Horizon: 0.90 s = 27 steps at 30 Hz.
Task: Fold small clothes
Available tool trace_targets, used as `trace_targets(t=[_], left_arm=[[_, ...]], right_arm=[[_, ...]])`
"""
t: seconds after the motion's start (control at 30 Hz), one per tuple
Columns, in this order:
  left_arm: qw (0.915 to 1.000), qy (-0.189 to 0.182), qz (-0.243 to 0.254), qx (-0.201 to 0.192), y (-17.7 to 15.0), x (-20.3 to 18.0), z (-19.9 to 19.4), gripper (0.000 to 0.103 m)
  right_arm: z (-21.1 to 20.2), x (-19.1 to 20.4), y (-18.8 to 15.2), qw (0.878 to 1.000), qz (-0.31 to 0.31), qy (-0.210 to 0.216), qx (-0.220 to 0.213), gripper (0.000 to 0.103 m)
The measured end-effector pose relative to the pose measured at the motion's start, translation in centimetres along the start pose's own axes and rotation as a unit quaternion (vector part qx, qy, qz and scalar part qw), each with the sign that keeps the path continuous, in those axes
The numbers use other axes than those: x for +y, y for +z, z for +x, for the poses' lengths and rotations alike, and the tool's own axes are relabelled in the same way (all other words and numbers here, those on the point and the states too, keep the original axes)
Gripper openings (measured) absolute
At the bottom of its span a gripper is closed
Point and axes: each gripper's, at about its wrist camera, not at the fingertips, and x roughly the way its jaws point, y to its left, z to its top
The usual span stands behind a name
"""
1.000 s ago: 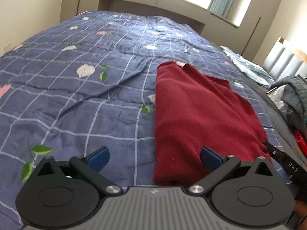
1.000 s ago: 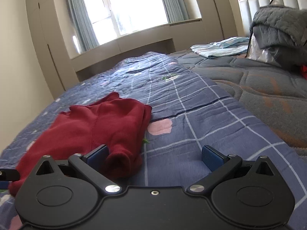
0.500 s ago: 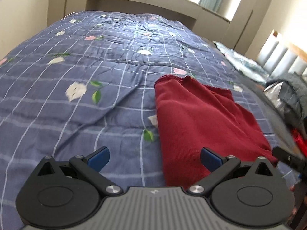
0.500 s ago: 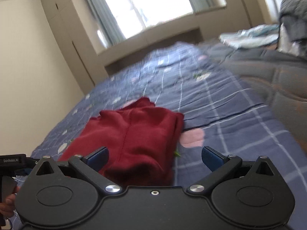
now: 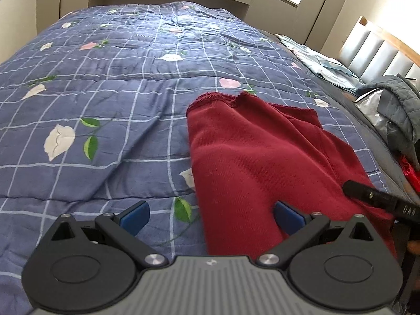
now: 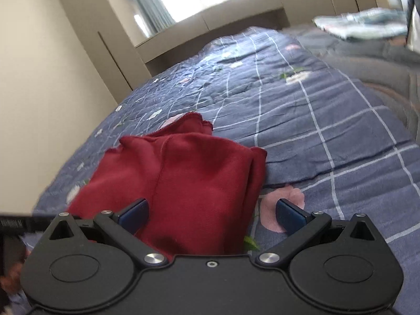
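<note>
Nearby, grey jacket [image 5: 401, 110] beside headboard [image 5: 378, 50]

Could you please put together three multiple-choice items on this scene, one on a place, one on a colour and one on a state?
1. Where does the red garment lie?
A. on the blue floral quilt
B. on a chair
C. on the floor

2. What colour are the pads of the right gripper?
A. yellow
B. blue
C. white

3. How do the jaws of the left gripper stand?
A. shut on the garment
B. shut on nothing
C. open

Answers: 1 A, the quilt shows on all sides of the cloth. 2 B, both pads show blue. 3 C, its pads sit wide apart with nothing gripped.
</note>
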Motion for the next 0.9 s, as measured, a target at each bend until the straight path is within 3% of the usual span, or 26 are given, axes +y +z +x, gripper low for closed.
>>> trace_targets(t=[0.17,0.4,0.67,0.8,0.9], left_arm=[[0.9999,-0.010,-0.005,0.003,0.0,0.3,0.2,0.103],[0.9998,-0.016,-0.010,0.010,0.1,0.6,0.3,0.103],[0.9996,-0.014,-0.012,0.019,0.5,0.3,0.2,0.102],[0.9992,-0.029,-0.005,0.026,0.6,-0.2,-0.2,0.089],[0.9982,-0.049,-0.010,0.032,0.7,-0.6,-0.3,0.068]], right_arm=[[-0.2,-0.1,-0.3,1.000,0.003,0.001,-0.009,0.103],[-0.7,-0.4,-0.6,0.999,0.011,0.046,-0.021,0.101],[-0.9,0.3,-0.4,1.000,0.002,0.026,-0.015,0.082],[-1.1,1.7,-0.4,1.000,-0.021,0.014,-0.003,0.065],[-1.3,2.1,-0.4,1.000,-0.021,0.013,-0.001,0.054]])
